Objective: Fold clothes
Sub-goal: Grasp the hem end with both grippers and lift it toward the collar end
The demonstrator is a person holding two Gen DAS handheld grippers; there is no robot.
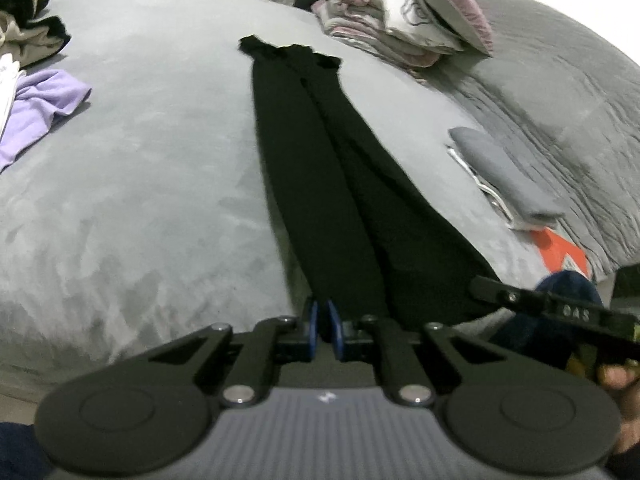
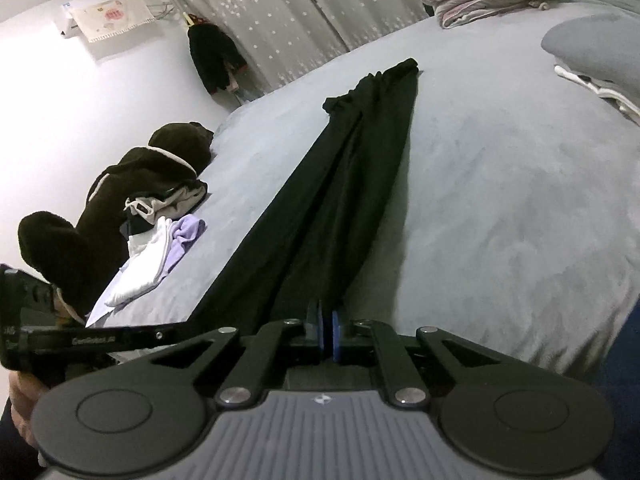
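Black trousers (image 1: 320, 168) lie stretched lengthwise down the middle of the grey bed (image 1: 140, 160), folded along their length, with the gathered end far away. My left gripper (image 1: 324, 320) sits at their near end, its blue pads (image 1: 312, 324) pressed together on the black fabric. In the right wrist view the same trousers (image 2: 340, 184) run away from my right gripper (image 2: 327, 320), which is shut on the near end too, beside the left one. The near edge of the cloth is hidden behind the fingers.
A folded quilt pile (image 1: 400, 12) lies at the far right of the bed. A folded grey garment (image 1: 504, 172) rests right of the trousers, above an orange item (image 1: 560, 252). Left are a lilac garment (image 1: 40, 100), a white one (image 2: 140, 264) and dark fleece clothes (image 2: 120, 184).
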